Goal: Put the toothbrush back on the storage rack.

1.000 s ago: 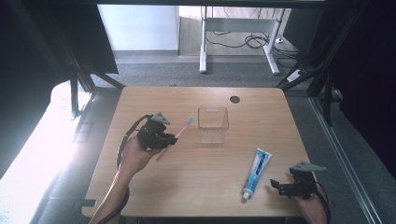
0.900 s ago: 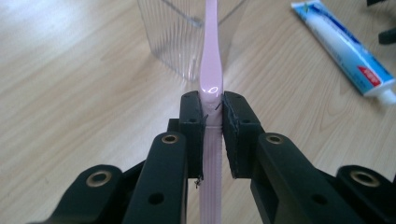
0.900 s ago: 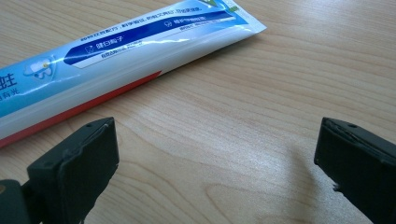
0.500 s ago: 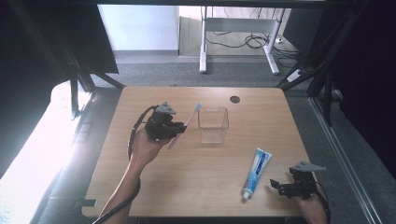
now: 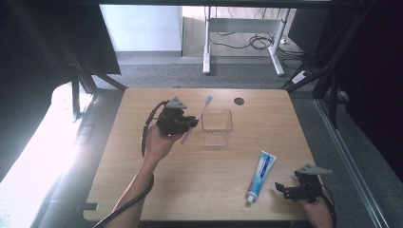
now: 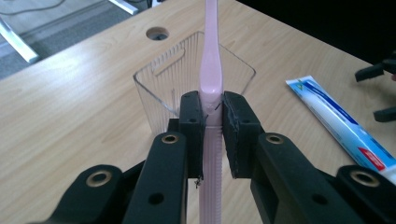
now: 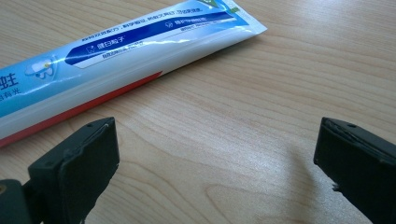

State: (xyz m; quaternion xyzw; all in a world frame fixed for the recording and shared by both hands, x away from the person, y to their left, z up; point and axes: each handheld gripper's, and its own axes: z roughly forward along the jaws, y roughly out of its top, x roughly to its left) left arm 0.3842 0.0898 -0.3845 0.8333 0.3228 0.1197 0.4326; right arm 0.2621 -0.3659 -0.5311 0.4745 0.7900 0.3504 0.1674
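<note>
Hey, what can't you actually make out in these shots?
- Toothbrush head: cut off by the top edge in the left gripper view; too small for bristles in the high view.
- Toothpaste tube cap: beyond the right gripper view's left edge.
- Tube print: too small in the high view.

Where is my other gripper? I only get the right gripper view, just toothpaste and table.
Observer: The left gripper is held up just left of a clear cup.
Operator: Is it holding anything?
Observer: Yes, its fingers are shut on a pink toothbrush.
Operator: Which way does it point?
Observer: Away from the person, with the brush head near the cup's far left corner in the high view.
</note>
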